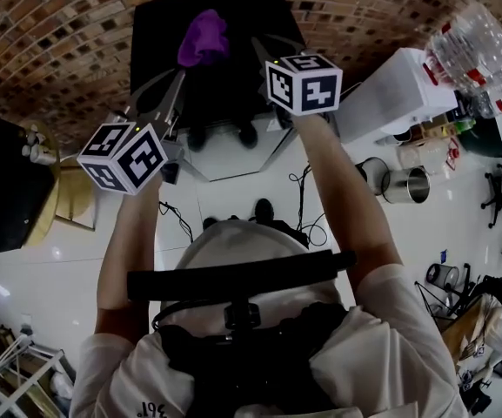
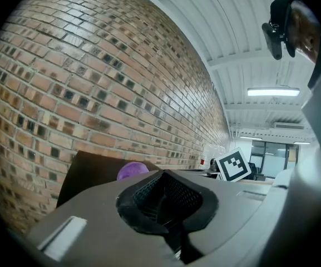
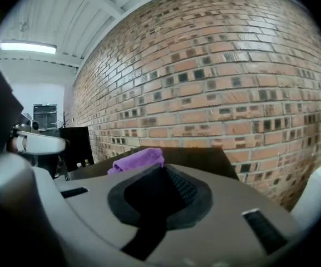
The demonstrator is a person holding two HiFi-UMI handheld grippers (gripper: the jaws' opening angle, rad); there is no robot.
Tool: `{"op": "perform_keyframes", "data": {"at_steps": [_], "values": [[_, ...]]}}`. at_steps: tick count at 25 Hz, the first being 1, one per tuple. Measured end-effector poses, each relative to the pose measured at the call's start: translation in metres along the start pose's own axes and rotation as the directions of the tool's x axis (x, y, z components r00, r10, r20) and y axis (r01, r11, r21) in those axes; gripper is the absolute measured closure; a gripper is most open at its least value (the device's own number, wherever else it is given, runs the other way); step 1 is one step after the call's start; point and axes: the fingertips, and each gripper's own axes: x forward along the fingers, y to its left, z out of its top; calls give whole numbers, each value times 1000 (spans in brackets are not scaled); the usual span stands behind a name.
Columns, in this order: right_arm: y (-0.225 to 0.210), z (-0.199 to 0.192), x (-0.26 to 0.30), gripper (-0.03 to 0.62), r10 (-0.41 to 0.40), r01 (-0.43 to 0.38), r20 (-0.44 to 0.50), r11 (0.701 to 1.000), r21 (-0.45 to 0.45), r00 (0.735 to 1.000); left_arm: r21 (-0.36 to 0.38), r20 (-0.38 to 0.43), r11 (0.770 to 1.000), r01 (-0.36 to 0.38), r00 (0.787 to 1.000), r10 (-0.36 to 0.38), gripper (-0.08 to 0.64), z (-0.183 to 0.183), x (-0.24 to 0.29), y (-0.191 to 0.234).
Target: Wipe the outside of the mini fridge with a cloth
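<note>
Head strap (image 1: 242,275): closest to the lens, behind both of my grippers.
Left gripper (image 1: 177,84): jaws shut on nothing, held level, tips aimed at the fridge top and stopping short of the cloth.
Cloth (image 1: 203,37): purple, bunched on the fridge top, beyond and between my two sets of fingertips, touching neither.
Mini fridge (image 1: 242,11): black, against the brick wall (image 1: 59,42), ahead of both tips.
Right gripper (image 1: 259,49): jaws closed and empty, tipped slightly down towards the cloth; this fits reaching for it or having let it go.

The cloth (image 1: 204,37) was purple, at twelve o'clock on the black mini fridge (image 1: 157,37). The wall (image 1: 50,50) showed red-brown brickwork.
</note>
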Motion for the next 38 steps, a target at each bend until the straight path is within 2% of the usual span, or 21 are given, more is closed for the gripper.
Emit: {"op": "perform_keyframes", "data": {"at_steps": [5,38], "values": [[-3,4,4,590,-40,40,3,999,-1,999,-7,7,1000,-2,1000,2,558,1,-5,3],[1,4,6,592,-38,38,-10,999,-2,999,-34,-9,999,24,1000,-24,558,-9,-3,-3]]}}
